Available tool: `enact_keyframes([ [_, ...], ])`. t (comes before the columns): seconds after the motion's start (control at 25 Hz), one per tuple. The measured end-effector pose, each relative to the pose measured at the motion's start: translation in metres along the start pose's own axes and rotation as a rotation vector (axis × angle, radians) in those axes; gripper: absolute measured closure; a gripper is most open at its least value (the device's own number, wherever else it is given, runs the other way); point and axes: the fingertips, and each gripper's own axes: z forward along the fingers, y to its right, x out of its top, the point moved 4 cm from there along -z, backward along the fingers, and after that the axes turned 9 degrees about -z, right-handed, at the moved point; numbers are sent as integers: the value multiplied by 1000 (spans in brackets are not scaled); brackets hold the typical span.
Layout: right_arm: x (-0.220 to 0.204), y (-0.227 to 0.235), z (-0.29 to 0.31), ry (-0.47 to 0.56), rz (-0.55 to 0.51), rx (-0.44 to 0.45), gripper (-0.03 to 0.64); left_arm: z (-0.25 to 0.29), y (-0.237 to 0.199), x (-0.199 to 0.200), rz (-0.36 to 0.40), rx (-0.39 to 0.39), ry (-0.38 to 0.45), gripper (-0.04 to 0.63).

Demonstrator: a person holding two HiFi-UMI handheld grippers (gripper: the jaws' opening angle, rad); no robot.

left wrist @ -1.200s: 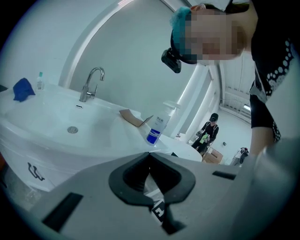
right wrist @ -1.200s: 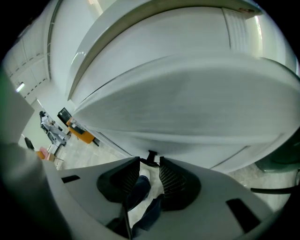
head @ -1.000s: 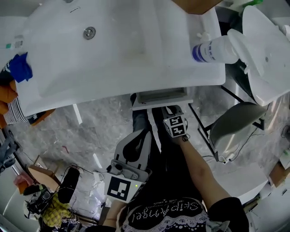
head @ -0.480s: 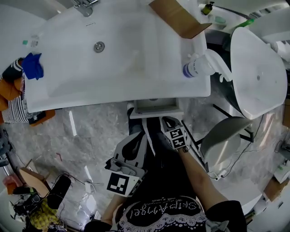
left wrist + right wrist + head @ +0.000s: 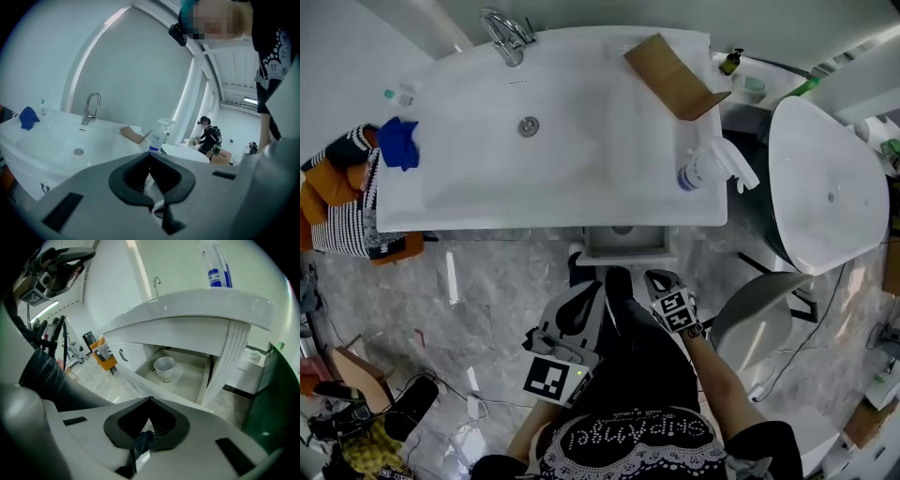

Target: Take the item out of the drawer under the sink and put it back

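Observation:
The drawer (image 5: 623,255) under the white sink (image 5: 553,187) stands pulled out. In the right gripper view a white paper cup (image 5: 164,368) stands upright on the floor of the drawer (image 5: 190,378). My right gripper (image 5: 149,399) hangs above and in front of the drawer, jaws shut with nothing between them. In the head view the right gripper (image 5: 656,278) sits just below the drawer front. My left gripper (image 5: 595,291) is beside it to the left, also shut and empty. The left gripper (image 5: 150,154) looks across the sink top.
A spray bottle (image 5: 698,171) and a folded cardboard piece (image 5: 670,64) sit at the sink's right end, a faucet (image 5: 504,33) at the back, a blue cloth (image 5: 398,142) at the left. A white basin (image 5: 825,178) stands to the right. A person (image 5: 208,138) works in the background.
Both grippers have risen and the right one has drawn back from the drawer front. The head view has lifted, taking in the whole sink top.

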Motion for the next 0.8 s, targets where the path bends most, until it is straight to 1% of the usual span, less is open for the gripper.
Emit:
enact_keyframes([
  [0.08, 3, 2, -10, 21, 7, -15, 600, -1, 2, 2, 7, -1, 4, 591],
  [0.24, 17, 15, -28, 85, 52, -71, 600, 1, 8, 5, 13, -1, 10, 591],
  [0.36, 30, 21, -40, 125, 43, -109, 600, 1, 16, 8, 22, -8, 12, 591],
  [0.6, 64, 32, -60, 217, 28, -148, 600, 2, 24, 26, 57, -31, 53, 591],
  [0.8, 85, 37, -89, 305, 58, -174, 600, -3, 25, 37, 76, -27, 83, 591],
])
